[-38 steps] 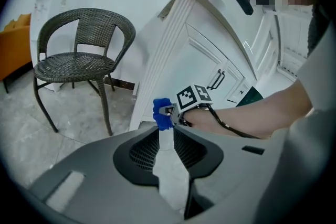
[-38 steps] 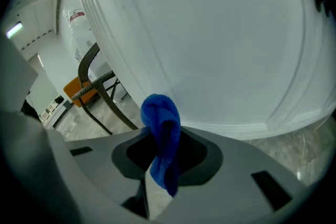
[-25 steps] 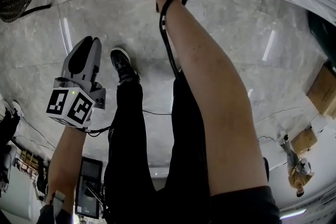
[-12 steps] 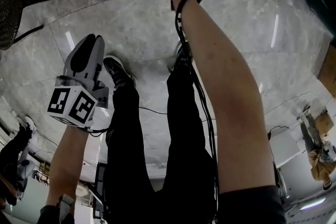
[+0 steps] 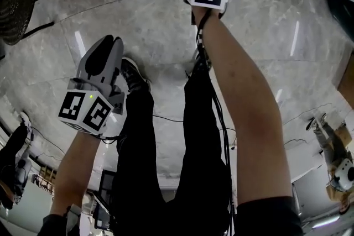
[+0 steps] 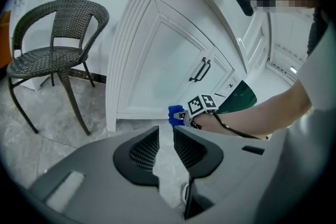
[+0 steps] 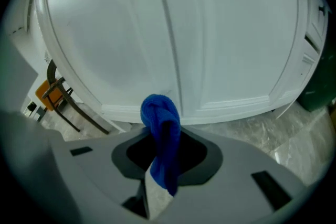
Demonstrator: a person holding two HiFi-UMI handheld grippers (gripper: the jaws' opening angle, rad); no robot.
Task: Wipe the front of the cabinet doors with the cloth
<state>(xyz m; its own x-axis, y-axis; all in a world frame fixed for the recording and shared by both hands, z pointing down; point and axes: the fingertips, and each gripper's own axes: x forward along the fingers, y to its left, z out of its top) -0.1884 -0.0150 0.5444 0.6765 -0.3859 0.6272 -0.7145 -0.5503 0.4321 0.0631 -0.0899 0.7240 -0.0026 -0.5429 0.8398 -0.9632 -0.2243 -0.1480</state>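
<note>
The right gripper [image 7: 164,147] is clenched on the blue cloth [image 7: 160,118], whose bunched end sits close to the bottom edge of the 2 white cabinet doors [image 7: 173,34], near their seam. The left gripper [image 6: 166,145] hangs well back from the doors, jaws slightly parted, empty. A wicker chair [image 6: 52,55] stands beside the cabinet.

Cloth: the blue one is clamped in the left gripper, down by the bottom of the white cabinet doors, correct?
Not quite: the blue cloth is clamped in the right gripper, not the left, as the right gripper view shows. The rest is right.
</note>
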